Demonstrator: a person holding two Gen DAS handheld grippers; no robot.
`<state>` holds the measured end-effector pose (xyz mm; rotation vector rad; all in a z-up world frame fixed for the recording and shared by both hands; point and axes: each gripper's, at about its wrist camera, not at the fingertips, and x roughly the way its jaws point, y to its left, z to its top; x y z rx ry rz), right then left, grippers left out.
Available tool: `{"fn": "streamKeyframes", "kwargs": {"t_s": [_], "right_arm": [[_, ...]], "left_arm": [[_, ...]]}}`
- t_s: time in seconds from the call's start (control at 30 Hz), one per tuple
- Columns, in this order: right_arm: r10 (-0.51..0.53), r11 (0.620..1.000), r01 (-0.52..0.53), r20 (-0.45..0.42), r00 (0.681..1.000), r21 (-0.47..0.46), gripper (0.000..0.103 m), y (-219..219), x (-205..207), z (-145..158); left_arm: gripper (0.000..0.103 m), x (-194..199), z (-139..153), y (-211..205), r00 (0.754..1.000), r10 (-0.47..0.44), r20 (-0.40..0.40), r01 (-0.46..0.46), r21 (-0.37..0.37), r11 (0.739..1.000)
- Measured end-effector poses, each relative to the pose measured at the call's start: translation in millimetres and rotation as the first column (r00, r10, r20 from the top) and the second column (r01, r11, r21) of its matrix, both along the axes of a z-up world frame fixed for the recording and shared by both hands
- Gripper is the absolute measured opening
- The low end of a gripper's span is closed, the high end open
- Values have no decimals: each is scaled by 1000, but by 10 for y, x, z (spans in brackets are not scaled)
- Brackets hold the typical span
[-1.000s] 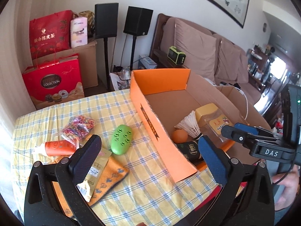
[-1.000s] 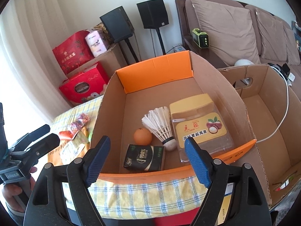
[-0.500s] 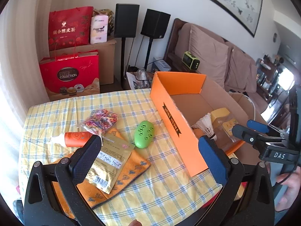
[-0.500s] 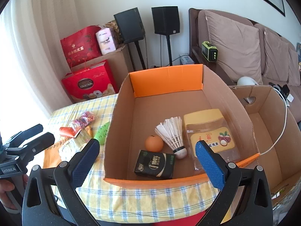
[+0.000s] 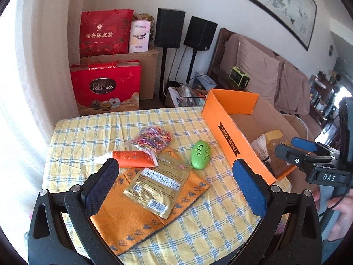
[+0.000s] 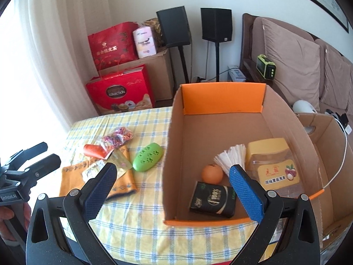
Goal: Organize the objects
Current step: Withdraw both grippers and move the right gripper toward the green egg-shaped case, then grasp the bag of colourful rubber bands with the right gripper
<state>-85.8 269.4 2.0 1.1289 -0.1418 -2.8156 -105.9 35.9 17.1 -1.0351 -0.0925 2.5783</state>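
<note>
Showing only rightward: orange and black packet.

Black hand-held gripper, blue pads

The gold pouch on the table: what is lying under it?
Under the gold pouch lies an orange cloth, spread on the checked tablecloth. Whether anything else is beneath the pouch cannot be seen.
</note>
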Motion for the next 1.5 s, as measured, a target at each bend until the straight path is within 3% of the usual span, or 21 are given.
{"fn": "streamKeyframes", "kwargs": {"t_s": [0.3,0.77,1.1,1.5], "right_arm": [[67,998,-67,9,998,-5,103,-304,-137,-38],[187,982,-186,49,981,-23,101,-805,-377,-213],[210,977,-207,117,971,-39,89,-1004,-677,-477],[218,976,-211,161,962,-62,88,-1276,-1266,-675]], "left_arm": [[103,-45,-124,-499,996,93,13,-93,-7,996],[102,-179,-448,-920,984,159,77,-160,-3,987],[102,-300,-625,-1015,978,179,112,-179,-4,984],[102,-495,-736,-985,977,175,126,-174,-19,985]]}}
